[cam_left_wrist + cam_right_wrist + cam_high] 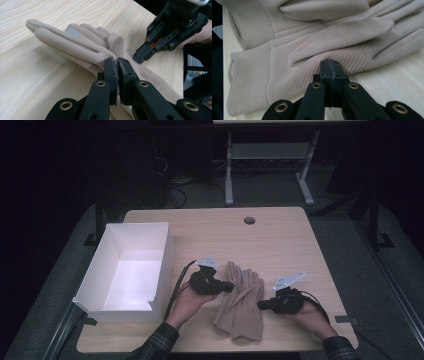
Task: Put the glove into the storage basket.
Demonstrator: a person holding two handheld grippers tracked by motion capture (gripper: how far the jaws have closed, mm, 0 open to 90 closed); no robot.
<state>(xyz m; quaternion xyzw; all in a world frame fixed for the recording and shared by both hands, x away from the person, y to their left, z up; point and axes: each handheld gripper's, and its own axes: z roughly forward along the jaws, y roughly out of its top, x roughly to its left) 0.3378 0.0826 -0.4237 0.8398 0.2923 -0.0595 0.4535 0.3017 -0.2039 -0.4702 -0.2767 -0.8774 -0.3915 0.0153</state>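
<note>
A pair of beige gloves (241, 301) lies stacked near the front edge of my wooden counter (280, 240), fingers pointing away from me and cuffs toward me. My left tongs (231, 287) meet the gloves from their left side; in the left gripper view the jaws stand pressed together at the edge of the glove fabric (82, 47), though I cannot tell whether any cloth is pinched between them. My right tongs (260, 305) reach the gloves from the right; in the right gripper view the jaws are fully closed, tips just at the ribbed palm of the lower glove (329, 62), with nothing visibly caught. A white open box (131, 270) stands on the counter's left part, just beside my left hand (189, 302). A round hole (249, 220) marks the counter's far side.
</note>
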